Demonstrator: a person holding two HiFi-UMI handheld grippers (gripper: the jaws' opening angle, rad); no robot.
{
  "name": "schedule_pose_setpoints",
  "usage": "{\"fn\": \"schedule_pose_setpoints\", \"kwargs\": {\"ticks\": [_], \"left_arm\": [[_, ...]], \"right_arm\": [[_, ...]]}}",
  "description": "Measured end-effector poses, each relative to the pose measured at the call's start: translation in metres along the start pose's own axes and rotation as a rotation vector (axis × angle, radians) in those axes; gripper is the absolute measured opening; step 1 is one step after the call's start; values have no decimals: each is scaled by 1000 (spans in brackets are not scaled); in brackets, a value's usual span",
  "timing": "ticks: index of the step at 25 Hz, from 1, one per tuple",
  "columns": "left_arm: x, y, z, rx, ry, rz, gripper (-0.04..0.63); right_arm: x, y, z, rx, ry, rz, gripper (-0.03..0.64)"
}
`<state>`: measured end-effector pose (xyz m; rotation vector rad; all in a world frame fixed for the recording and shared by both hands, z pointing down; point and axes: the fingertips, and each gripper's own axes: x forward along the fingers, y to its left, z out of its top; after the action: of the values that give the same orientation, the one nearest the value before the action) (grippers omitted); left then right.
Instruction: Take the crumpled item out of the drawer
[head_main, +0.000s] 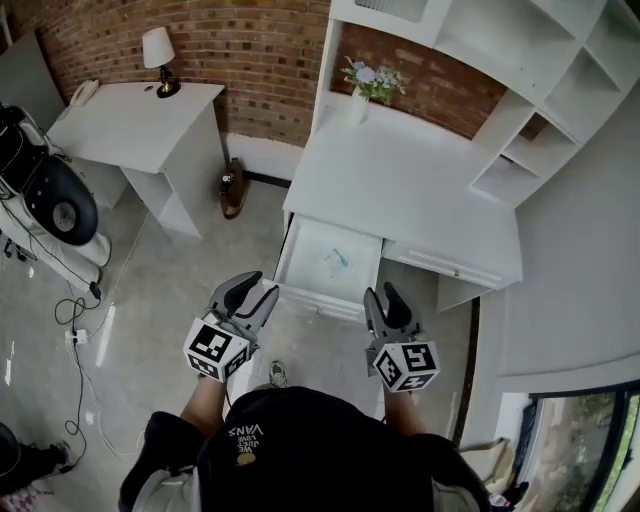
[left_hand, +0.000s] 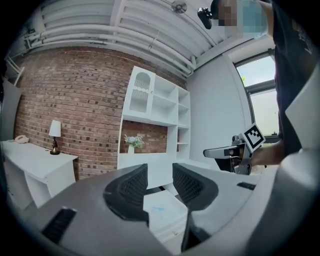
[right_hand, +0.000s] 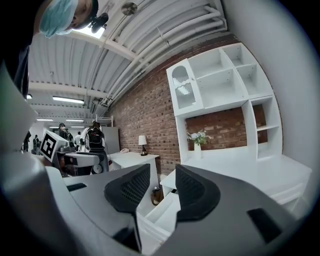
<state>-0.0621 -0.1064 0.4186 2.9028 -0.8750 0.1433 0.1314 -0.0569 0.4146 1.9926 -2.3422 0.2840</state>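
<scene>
Left tongs (head_main: 255, 291) and right tongs (head_main: 383, 299) are hovering near the open drawer (head_main: 296, 262), jaws standing apart, gripping nothing. Crumpled item (head_main: 337, 260) is lying mid-drawer under the desk (head_main: 400, 180). Advising: reaching straight down, pinching its bulk, lifting clear of the walls.

White surface (head_main: 400, 180), white drawer (head_main: 300, 262), white shelf unit (head_main: 500, 60). Pale teal crumpled item (head_main: 338, 260) on the white drawer bottom. Red-brown brick wall (head_main: 230, 40), light mortar lines. Mottled grey floor (head_main: 170, 290). Left tongs (head_main: 252, 290) and right tongs (head_main: 385, 297): dark grey, black ribbed pads, white cubes with black square markers. Lamp (head_main: 157, 50): white shade, dark base. Flowers (head_main: 372, 78): pale lilac and white, green leaves. Black shirt (head_main: 300, 440), white lettering.
</scene>
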Motion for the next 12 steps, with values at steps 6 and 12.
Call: {"fn": "schedule_pose_setpoints", "kwargs": {"ticks": [6, 12], "left_arm": [[14, 35, 2, -6, 1, -46, 135], [34, 50, -8, -30, 13, -52, 135]], "right_arm": [[35, 6, -7, -2, 32, -43, 135], [66, -5, -19, -24, 90, -32, 135]]}}
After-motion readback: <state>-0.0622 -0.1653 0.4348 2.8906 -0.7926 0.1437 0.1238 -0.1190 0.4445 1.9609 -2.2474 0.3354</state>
